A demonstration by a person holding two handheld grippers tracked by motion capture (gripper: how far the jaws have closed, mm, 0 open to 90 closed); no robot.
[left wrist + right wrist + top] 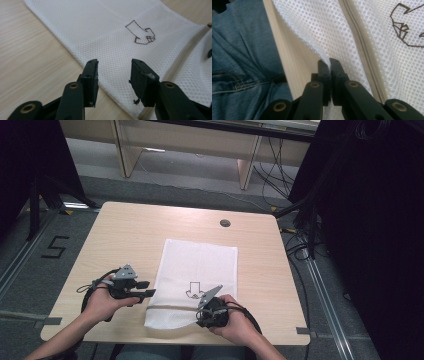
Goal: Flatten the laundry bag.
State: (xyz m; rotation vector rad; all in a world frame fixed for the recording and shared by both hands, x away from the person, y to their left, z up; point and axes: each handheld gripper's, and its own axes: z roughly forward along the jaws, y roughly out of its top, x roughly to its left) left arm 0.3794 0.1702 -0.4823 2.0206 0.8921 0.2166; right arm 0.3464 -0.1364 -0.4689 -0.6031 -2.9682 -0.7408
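Observation:
A white mesh bag [197, 270] lies flat in the middle of the wooden table [125, 235], with a drawn arrow [194, 290] near its front end. Its zip [362, 47] runs across just before that end. My right gripper [212, 312] is shut on the bag's near edge [329, 63], pinching the mesh between its jaws. My left gripper [147, 289] hovers at the bag's left edge [82, 62] with its jaws open and nothing between them [113, 72]. The arrow [141, 33] lies beyond those jaws.
A small dark grommet [225, 223] sits in the tabletop behind the bag. The person's jeans [239, 62] are just past the table's near edge. A wooden desk frame [200, 150] and cables [275, 165] stand on the floor beyond.

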